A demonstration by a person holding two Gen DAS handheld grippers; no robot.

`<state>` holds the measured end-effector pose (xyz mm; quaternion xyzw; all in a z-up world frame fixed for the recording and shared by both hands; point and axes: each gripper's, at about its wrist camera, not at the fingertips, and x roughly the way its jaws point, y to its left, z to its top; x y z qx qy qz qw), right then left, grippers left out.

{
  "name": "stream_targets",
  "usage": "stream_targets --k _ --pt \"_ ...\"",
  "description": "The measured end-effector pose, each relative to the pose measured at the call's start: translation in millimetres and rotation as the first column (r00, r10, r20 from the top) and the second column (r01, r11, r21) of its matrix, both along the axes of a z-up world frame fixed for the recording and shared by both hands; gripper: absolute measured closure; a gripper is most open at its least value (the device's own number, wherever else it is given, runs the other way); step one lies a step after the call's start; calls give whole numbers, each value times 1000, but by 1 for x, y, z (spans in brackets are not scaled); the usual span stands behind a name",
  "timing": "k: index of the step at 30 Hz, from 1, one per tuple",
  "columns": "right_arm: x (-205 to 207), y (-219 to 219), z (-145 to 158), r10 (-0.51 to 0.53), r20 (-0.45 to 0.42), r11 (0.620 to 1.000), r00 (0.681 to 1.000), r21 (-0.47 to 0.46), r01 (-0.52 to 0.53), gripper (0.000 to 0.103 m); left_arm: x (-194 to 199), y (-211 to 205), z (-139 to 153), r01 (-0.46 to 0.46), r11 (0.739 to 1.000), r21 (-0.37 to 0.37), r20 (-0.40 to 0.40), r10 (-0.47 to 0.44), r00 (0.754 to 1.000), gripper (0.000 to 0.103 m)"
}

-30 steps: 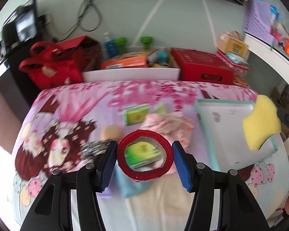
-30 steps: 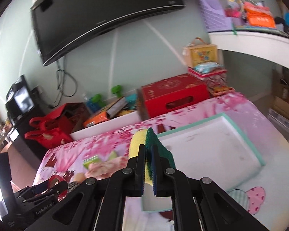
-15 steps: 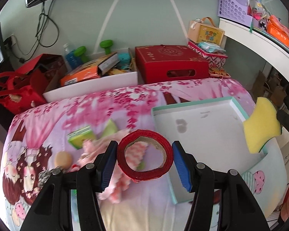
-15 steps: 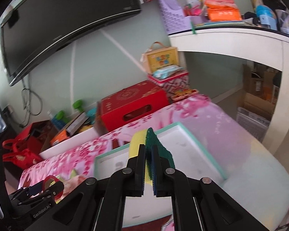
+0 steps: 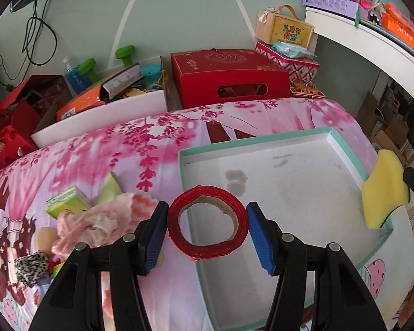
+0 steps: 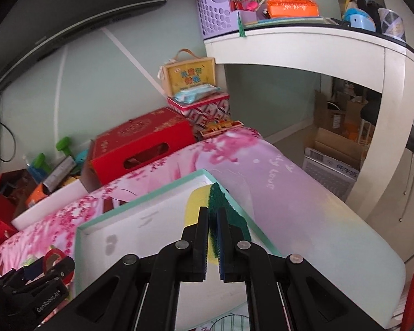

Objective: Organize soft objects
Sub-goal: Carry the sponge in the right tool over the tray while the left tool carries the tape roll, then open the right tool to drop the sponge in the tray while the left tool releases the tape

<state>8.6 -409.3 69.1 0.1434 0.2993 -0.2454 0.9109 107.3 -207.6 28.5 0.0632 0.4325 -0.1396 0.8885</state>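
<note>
My left gripper is shut on a red tape roll and holds it over the near left corner of a shallow white box with a teal rim on the bed. My right gripper is shut on a yellow sponge with a green scrub side above the box's right rim. The sponge also shows at the right in the left wrist view. A pink cloth, green sponges, a beige ball and a leopard scrunchie lie left of the box.
A red gift box and a white bin of clutter stand behind the bed. A red bag is at the far left. A white curved desk stands to the right, with cardboard boxes beneath.
My left gripper has swung right with the tape roll, from over the loose items to the box's corner. My right gripper has moved right with the sponge toward the box's right rim.
</note>
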Motion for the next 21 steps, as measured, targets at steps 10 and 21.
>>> stream_targets --k 10,21 --pt "16 6 -14 9 -19 1000 1000 -22 -9 97 9 -10 -17 21 1000 -11 2 -21 1000 44" --pt "25 16 -19 63 -28 998 998 29 -63 95 12 -16 -26 47 999 -26 -15 -47 999 35"
